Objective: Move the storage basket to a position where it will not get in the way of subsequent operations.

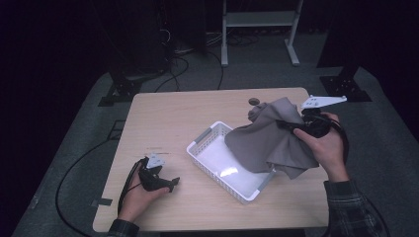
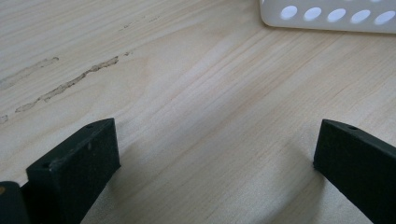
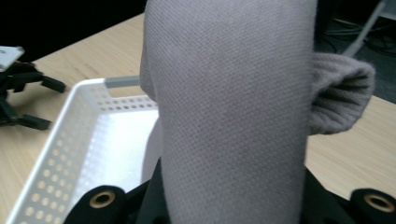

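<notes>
The right gripper [image 1: 289, 124] is clamping a grey cloth [image 1: 276, 138], its jaws closed most of the way with a thick bunch of the fabric between them. It is holding the cloth above the far right end of a white perforated basket [image 1: 207, 158]; the cloth's lower folds are hanging over the basket's right part and rim. In the right gripper view the cloth [image 3: 229, 107] is rising as a broad band of fine woven fabric, with a rolled edge bulging to one side. The left gripper [image 1: 173, 183] is resting on the wooden table [image 1: 163, 118], its jaws standing wide apart over bare wood, holding nothing, near the basket's corner [image 2: 327, 18].
</notes>
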`<state>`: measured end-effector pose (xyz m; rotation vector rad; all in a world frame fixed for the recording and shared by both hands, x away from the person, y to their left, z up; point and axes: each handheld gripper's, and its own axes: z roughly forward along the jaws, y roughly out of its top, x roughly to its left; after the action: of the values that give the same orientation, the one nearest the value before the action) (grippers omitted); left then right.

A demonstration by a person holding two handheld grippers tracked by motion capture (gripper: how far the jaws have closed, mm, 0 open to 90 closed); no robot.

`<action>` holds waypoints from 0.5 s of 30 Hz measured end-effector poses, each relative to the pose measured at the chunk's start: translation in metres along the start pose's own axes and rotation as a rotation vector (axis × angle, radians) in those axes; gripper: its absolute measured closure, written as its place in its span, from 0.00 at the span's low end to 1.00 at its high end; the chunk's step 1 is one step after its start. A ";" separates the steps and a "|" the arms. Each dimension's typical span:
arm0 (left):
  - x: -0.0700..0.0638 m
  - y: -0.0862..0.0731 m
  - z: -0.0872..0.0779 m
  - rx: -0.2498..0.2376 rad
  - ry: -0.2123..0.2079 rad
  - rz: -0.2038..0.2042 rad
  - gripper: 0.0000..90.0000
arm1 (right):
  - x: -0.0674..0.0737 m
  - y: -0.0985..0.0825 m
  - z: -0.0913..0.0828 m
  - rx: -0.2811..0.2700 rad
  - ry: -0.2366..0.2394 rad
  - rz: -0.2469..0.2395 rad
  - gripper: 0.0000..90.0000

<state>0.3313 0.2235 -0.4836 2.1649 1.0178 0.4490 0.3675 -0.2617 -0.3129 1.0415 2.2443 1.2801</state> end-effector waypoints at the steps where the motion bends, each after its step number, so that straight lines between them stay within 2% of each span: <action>1: 0.000 0.000 0.000 0.000 0.000 0.000 0.00 | -0.003 -0.002 -0.001 0.003 -0.010 0.006 0.85; 10: 0.000 0.000 0.000 0.002 -0.001 0.000 0.00 | -0.035 -0.016 -0.017 0.003 -0.111 0.078 0.85; 15: 0.000 0.000 0.000 0.002 -0.001 0.000 0.00 | -0.050 -0.027 -0.018 0.041 -0.156 0.099 0.85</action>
<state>0.3312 0.2236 -0.4836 2.1662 1.0181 0.4472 0.3778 -0.3180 -0.3289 1.2371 2.1338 1.1529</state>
